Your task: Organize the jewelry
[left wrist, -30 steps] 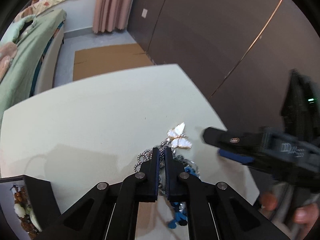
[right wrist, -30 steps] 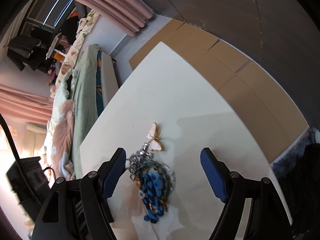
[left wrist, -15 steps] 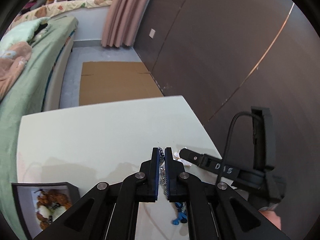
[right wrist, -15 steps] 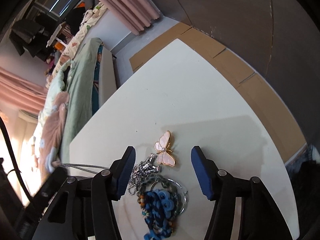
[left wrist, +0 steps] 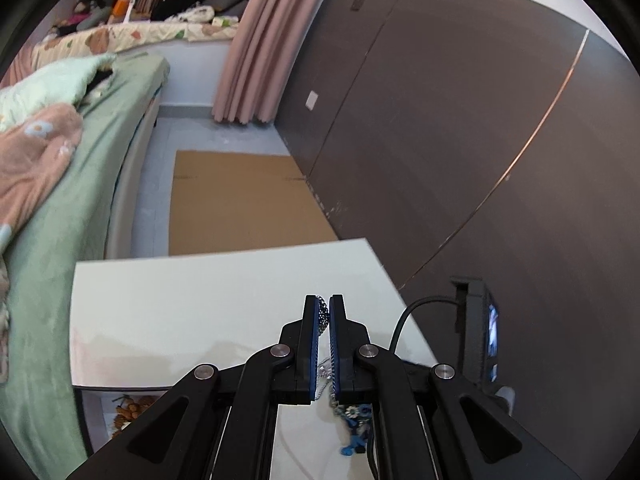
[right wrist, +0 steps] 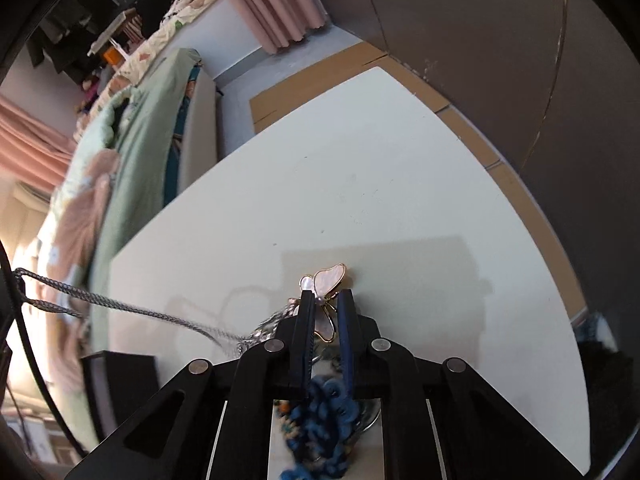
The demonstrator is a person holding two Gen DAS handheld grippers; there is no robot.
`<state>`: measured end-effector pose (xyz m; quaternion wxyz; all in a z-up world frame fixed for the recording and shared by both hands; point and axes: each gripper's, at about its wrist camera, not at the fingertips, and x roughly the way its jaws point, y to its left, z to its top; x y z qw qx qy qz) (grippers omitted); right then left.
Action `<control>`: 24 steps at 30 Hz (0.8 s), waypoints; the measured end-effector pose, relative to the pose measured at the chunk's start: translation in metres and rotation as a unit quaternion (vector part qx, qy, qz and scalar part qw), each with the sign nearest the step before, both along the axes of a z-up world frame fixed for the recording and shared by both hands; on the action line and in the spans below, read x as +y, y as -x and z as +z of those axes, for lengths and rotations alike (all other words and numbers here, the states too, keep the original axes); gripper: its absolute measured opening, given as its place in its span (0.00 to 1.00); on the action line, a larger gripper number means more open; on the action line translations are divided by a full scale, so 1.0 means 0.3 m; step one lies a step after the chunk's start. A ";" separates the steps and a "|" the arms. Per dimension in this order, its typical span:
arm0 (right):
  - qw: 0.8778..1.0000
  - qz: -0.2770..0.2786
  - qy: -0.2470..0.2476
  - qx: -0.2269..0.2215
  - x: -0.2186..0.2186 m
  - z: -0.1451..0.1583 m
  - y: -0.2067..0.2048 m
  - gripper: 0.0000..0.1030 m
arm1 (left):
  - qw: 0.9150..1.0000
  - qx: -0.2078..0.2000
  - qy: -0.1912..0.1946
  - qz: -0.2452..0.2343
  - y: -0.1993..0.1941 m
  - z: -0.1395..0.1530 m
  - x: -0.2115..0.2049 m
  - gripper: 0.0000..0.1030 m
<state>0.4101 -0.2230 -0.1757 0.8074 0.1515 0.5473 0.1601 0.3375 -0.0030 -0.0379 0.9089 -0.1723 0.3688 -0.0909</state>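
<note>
My left gripper (left wrist: 324,308) is shut on a silver chain necklace (left wrist: 322,316) and holds it lifted above the white table (left wrist: 200,304). In the right wrist view the chain (right wrist: 120,308) runs taut from the upper left down to the jewelry pile. My right gripper (right wrist: 326,300) is nearly closed around a pearly gold-edged butterfly brooch (right wrist: 326,284) on the table (right wrist: 400,208); whether the pads touch it is unclear. A blue bead piece (right wrist: 324,400) lies under the right gripper and also shows in the left wrist view (left wrist: 354,432).
A dark jewelry tray (left wrist: 120,412) with amber beads sits at the table's near left, also showing in the right wrist view (right wrist: 120,376). A bed (left wrist: 72,160) stands to the left, cardboard (left wrist: 240,200) lies on the floor, and a dark wall (left wrist: 460,120) is to the right.
My left gripper has risen and pulled the silver chain up out of the pile. My right gripper has moved forward over the butterfly brooch and narrowed around it.
</note>
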 end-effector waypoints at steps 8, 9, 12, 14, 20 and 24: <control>0.997 -0.001 -0.078 0.000 -0.046 0.037 0.037 0.12 | 0.998 -0.067 -0.019 -0.005 0.067 0.216 -0.006 0.01; 0.996 -0.003 -0.084 0.003 -0.040 0.038 0.037 0.12 | 0.997 -0.076 -0.022 -0.005 0.078 0.240 -0.007 0.00; 0.996 -0.003 -0.094 -0.001 -0.041 0.049 0.049 0.12 | 0.994 -0.103 -0.027 0.000 0.113 0.318 0.005 0.00; 0.995 -0.003 -0.096 -0.005 -0.043 0.059 0.058 0.12 | 0.992 -0.121 -0.035 0.004 0.131 0.372 0.008 0.00; 0.994 -0.003 -0.106 -0.006 -0.044 0.066 0.075 0.12 | 0.993 -0.107 -0.052 -0.003 0.126 0.405 -0.001 0.00; 0.993 -0.020 -0.116 0.000 -0.088 0.066 0.076 0.12 | 0.997 -0.062 -0.048 -0.007 0.088 0.318 -0.014 0.00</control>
